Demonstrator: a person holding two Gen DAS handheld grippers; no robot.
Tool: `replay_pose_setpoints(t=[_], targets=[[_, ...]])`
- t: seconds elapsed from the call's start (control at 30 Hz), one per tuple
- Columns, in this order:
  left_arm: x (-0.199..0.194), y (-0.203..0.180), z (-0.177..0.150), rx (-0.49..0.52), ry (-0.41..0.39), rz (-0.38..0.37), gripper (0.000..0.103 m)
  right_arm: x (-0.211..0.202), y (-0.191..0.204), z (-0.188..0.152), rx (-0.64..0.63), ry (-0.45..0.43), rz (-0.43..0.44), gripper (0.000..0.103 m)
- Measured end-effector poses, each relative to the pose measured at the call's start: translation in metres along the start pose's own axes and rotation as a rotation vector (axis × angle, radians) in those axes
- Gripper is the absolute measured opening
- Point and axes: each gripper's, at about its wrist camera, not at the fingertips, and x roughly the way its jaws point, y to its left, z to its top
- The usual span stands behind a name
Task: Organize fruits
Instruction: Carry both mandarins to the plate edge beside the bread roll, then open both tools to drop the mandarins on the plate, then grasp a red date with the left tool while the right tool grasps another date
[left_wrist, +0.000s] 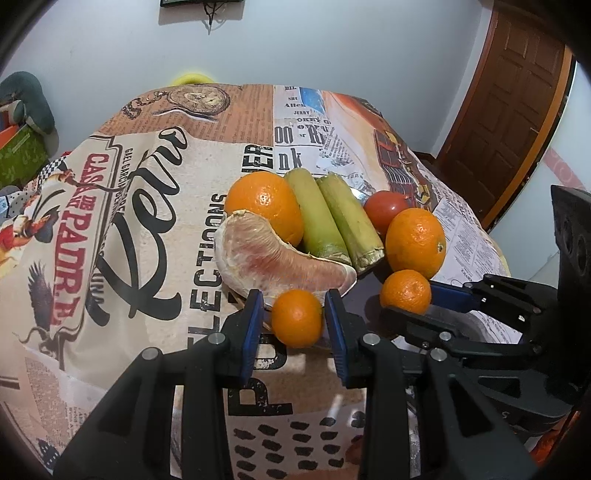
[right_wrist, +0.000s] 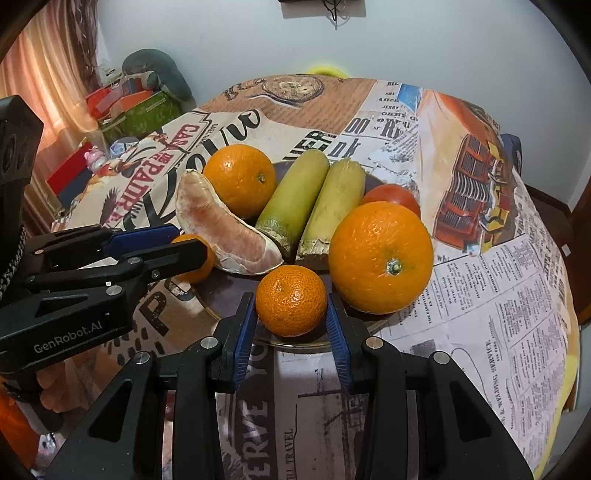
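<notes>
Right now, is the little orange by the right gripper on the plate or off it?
On. The small mandarin sits on the dark plate, just inside its rim.

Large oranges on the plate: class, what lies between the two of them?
Between the far orange and near orange, two green sugarcane pieces lie side by side, clearest in the right wrist view.

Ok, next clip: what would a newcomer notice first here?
Probably the heap of fruit on the plate: two big oranges, a peeled pomelo wedge at its left and two green stalks across the middle. Next, each gripper frames a small tangerine at the plate's near edge: the left gripper around one, the right gripper around another.
</notes>
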Motion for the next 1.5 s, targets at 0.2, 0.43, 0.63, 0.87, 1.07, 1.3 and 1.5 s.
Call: replay_pose_setpoints(t=[0.2,0.43,0.63,0.87,1.07,1.3,1.5], targets=[[0.001,-0.003,0.000,0.017,0.001,0.005,0.037,0.005,-0.001,0.000,0.002,0.014,-0.005,0.035],[-0.012,-0.005,0.001,0.021,-0.023,0.013,0.040,-0.005,0.001,0.000,-0.007,-0.004,-0.018,0.042],[-0.033,-0.011,-0.003,0.036,-0.040,0.027,0.040,-0.024,0.004,-0.003,-0.014,-0.019,-0.027,0.042],[-0.068,-0.021,-0.012,0.052,-0.075,0.045,0.041,-0.061,0.014,-0.010,-0.028,-0.056,-0.042,0.042],[-0.104,-0.030,-0.024,0.061,-0.113,0.060,0.049,-0.093,0.022,-0.020,-0.026,-0.093,-0.059,0.041],[-0.133,-0.042,-0.045,0.078,-0.137,0.080,0.067,-0.114,0.025,-0.041,-0.013,-0.067,-0.092,0.042],[-0.146,-0.048,-0.062,0.076,-0.138,0.088,0.078,-0.118,0.019,-0.059,0.014,-0.020,-0.092,0.042]])
